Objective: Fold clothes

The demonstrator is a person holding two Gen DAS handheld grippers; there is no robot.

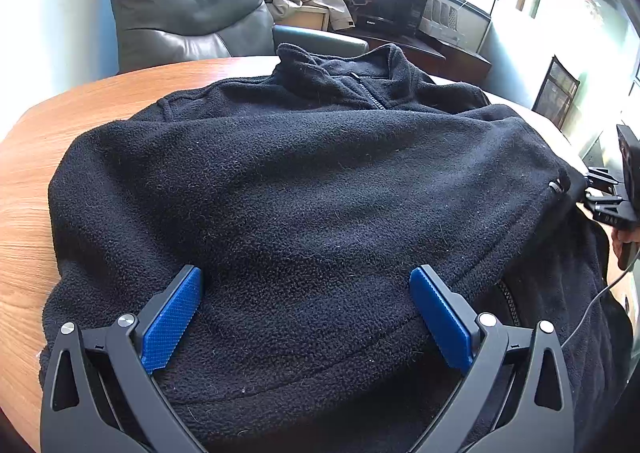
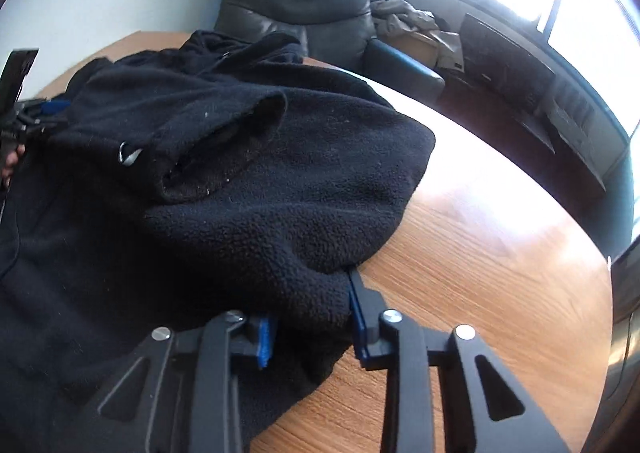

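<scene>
Wood table (image 2: pixel 460 253); black fleece (image 1: pixel 304 189). Left hand-held gripper (image 1: pixel 306 289) wide; right hand-held gripper (image 2: pixel 312 301) pinching hem, pads half-hidden.

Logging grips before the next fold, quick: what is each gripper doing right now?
Left gripper: open, jaws wide over the black fleece jacket, gripping nothing.
Right gripper: closed on a bunched edge of the jacket.

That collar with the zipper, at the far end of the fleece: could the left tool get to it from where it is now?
Probably yes. The left tool stands open over the near hem of the black fleece, and nothing but fleece lies between it and the collar. It would have to travel the whole length of the garment.
</scene>
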